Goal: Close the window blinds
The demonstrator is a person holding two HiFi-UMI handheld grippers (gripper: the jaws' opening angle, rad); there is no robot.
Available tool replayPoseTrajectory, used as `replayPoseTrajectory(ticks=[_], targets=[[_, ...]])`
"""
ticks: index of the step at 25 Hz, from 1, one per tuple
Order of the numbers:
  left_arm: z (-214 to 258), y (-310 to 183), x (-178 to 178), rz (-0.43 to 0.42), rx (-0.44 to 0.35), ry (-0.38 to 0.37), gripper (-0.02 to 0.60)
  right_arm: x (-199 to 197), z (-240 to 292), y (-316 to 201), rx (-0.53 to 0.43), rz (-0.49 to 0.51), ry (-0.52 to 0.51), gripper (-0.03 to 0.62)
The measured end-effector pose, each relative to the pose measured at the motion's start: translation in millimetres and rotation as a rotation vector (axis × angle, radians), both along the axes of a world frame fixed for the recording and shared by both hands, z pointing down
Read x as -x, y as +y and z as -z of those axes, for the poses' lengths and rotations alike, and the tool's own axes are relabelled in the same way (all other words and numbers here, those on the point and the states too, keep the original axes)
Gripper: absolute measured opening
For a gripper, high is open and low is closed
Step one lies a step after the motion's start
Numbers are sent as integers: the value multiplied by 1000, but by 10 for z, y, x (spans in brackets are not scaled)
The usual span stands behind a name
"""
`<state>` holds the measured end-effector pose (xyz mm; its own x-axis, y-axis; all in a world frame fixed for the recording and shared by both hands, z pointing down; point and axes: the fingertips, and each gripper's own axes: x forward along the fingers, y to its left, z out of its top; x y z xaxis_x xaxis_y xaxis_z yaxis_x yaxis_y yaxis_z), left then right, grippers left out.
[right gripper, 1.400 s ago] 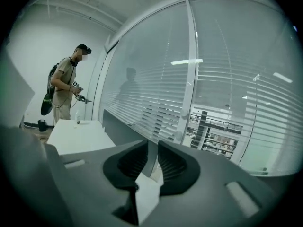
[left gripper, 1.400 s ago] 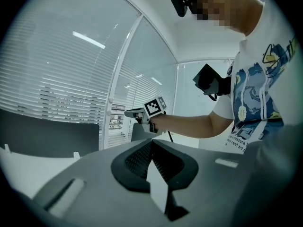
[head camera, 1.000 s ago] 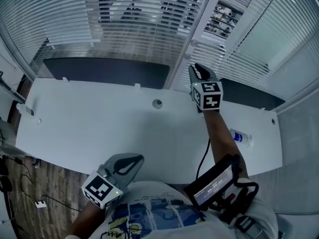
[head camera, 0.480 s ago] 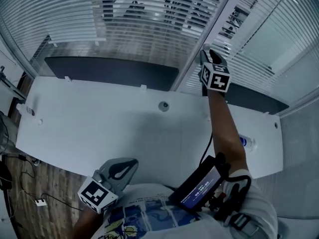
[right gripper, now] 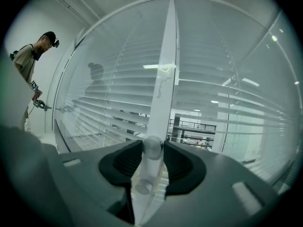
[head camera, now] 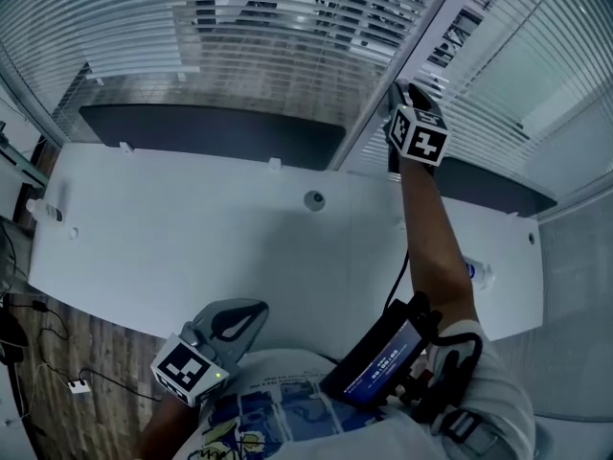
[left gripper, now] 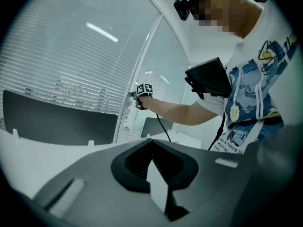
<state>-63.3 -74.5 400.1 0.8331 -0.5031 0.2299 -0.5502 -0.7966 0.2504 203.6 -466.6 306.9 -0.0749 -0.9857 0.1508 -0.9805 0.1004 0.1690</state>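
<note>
The right tongs (head camera: 407, 96) reach up to the white post (right gripper: 164, 74) between the blinds. Their jaws stand wide and have just been opening, with a round knob (right gripper: 152, 147) sitting between the very tips. I judge the pads are not yet pressing on it. The main risk is a shallow hold: the knob looks smooth and round and lies only at the tips, so a squeeze there could pop it out, or a turn could slip without moving the slats. A second risk is choosing wrongly, because another knob (right gripper: 144, 187) sits just beneath the tips on the same post. I cannot tell which knob drives which blind, and a twist the wrong way would tilt the slats further open. The left tongs (left gripper: 151, 142) hang low over the near edge of the white desk (head camera: 192, 242), jaws together and empty. Counted: two tongs, two knobs, one post, and two blinds, the left blind (head camera: 268, 27) and the right blind (head camera: 536, 75), one on each side of the right tongs.
</note>
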Motion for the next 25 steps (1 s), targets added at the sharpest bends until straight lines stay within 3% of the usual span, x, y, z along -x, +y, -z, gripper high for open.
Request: replayPoseTrajectory(ticks=[8, 13, 20, 25], targets=[[-108, 18, 14, 3, 5, -11, 6, 10, -1, 20, -4, -62, 75, 127], [-98, 21, -9, 12, 7, -8, 6, 24, -4, 9, 16, -93, 217, 124], [-93, 47, -7, 28, 18, 9, 6, 70, -12, 9, 35, -114, 579, 123], [-126, 66, -25, 22, 16, 12, 6, 80, -69, -26, 35, -126, 893, 123]])
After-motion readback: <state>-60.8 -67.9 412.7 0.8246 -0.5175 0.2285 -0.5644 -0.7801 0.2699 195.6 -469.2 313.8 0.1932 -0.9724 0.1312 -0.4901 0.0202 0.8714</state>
